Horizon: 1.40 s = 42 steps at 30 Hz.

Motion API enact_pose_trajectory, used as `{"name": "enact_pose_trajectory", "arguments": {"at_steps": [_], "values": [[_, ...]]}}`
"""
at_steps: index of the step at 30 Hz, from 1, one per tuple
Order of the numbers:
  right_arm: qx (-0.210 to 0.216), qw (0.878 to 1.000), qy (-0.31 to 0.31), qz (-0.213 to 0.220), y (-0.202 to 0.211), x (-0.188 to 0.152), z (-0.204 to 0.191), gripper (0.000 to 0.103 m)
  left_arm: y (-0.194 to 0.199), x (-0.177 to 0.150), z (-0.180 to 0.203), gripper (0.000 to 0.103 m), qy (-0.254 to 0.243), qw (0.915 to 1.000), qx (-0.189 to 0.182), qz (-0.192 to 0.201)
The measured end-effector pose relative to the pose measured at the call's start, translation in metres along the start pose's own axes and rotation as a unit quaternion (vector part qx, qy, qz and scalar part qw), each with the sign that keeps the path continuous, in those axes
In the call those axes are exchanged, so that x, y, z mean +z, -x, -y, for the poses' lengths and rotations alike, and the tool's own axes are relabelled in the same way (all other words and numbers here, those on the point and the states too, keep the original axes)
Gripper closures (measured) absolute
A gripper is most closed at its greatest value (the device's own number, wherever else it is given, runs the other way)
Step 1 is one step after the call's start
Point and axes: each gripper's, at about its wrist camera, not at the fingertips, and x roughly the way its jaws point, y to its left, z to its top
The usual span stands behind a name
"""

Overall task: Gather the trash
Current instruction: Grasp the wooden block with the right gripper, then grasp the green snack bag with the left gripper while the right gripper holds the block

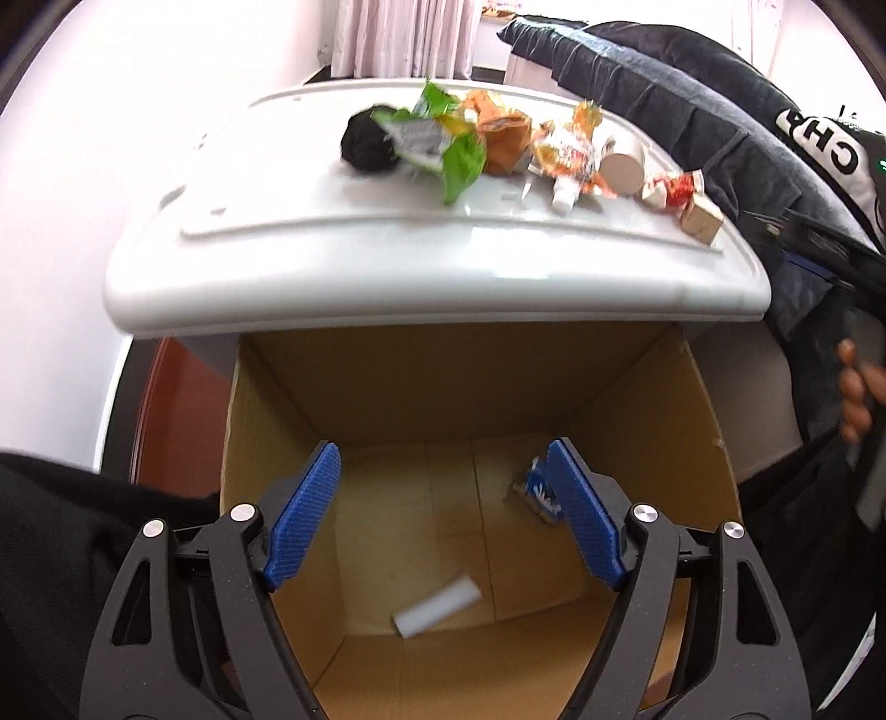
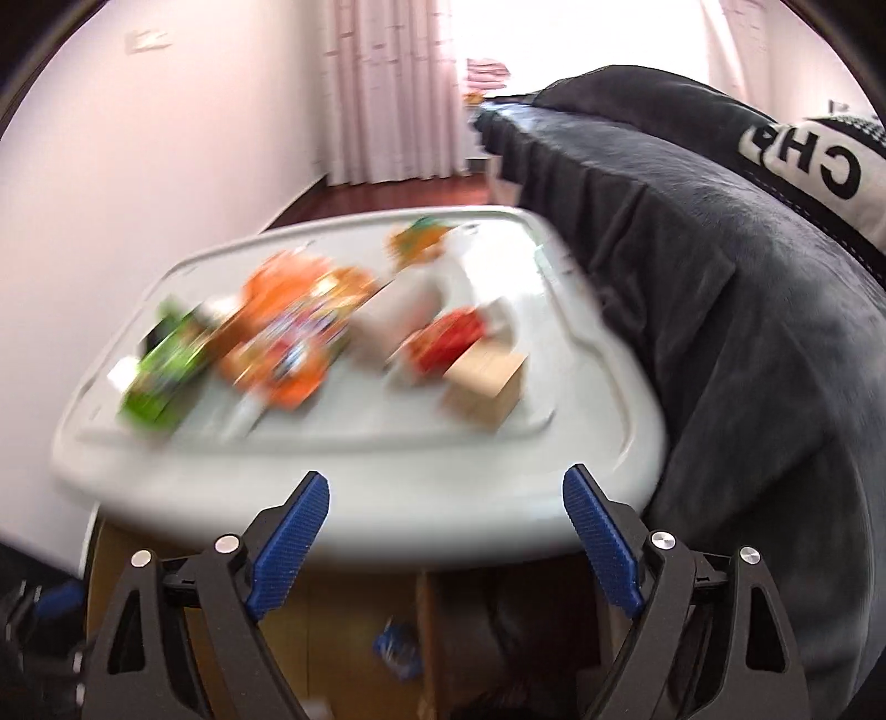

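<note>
My left gripper [image 1: 443, 448] is open and empty above an open cardboard box [image 1: 653, 437]. In the box lie a white cylinder [image 1: 437, 606] and a blue wrapper [image 1: 534, 490]. On the white table [image 1: 387, 266] behind lies trash: a black lump [image 1: 365, 147], a green wrapper [image 1: 443, 144], orange wrappers [image 1: 565, 149], a paper cup [image 1: 623, 169], a red wrapper [image 1: 673, 188], a small brown box [image 1: 700, 219]. My right gripper [image 2: 446, 482] is open and empty at the table's [image 2: 360, 487] near edge; the view is blurred. The brown box [image 2: 487, 382] and red wrapper [image 2: 448, 338] lie ahead.
A dark grey blanket [image 1: 664, 99] on a bed lies right of the table, also in the right wrist view [image 2: 747, 332]. A white wall is at the left, pink curtains [image 1: 404, 33] behind. The person's hand [image 1: 858, 393] shows at the right.
</note>
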Motion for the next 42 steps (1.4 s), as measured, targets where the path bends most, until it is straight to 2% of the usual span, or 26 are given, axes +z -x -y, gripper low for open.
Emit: {"name": "enact_pose_trajectory", "arguments": {"at_steps": [4, 6, 10, 13, 14, 17, 18, 25, 32, 37, 42], "values": [[-0.018, 0.999, -0.029, -0.014, -0.035, 0.021, 0.008, 0.024, -0.005, 0.010, 0.004, 0.027, 0.001, 0.9999, -0.005, 0.013], [-0.024, 0.999, -0.036, -0.020, -0.047, 0.024, 0.010, 0.029, -0.007, 0.010, 0.003, 0.027, -0.002, 0.9999, -0.002, 0.017], [-0.047, 0.998, -0.030, -0.027, -0.072, 0.027, 0.006, 0.029, -0.009, 0.006, 0.003, 0.027, -0.011, 0.9997, 0.004, 0.020], [-0.058, 0.997, -0.035, -0.033, -0.089, 0.030, 0.008, 0.034, -0.009, 0.007, 0.003, 0.027, -0.014, 0.9996, 0.002, 0.025], [-0.067, 0.997, -0.033, -0.025, -0.091, 0.031, 0.007, 0.037, -0.009, 0.008, 0.003, 0.027, -0.015, 0.9995, 0.004, 0.028], [-0.070, 0.997, -0.028, -0.015, -0.094, 0.032, 0.004, 0.058, -0.009, 0.008, 0.001, 0.027, -0.011, 0.9995, 0.002, 0.030], [-0.073, 0.997, -0.027, -0.014, -0.094, 0.032, 0.003, 0.059, -0.010, 0.009, 0.000, 0.027, -0.007, 0.9995, 0.002, 0.030], [0.004, 0.998, -0.059, 0.008, -0.051, 0.021, 0.001, 0.059, -0.015, 0.030, 0.001, 0.027, 0.017, 0.9996, 0.005, 0.022], [0.056, 0.997, -0.043, 0.034, 0.004, 0.000, -0.007, 0.059, -0.023, 0.079, -0.002, 0.027, 0.064, 0.9967, -0.010, 0.049], [0.069, 0.996, -0.019, 0.049, 0.024, -0.016, -0.018, 0.059, -0.038, 0.116, -0.012, 0.027, 0.106, 0.9918, -0.013, 0.071], [0.073, 0.996, 0.001, 0.055, 0.026, -0.018, -0.023, 0.059, -0.060, 0.140, -0.012, 0.027, 0.114, 0.9896, -0.021, 0.085]]}}
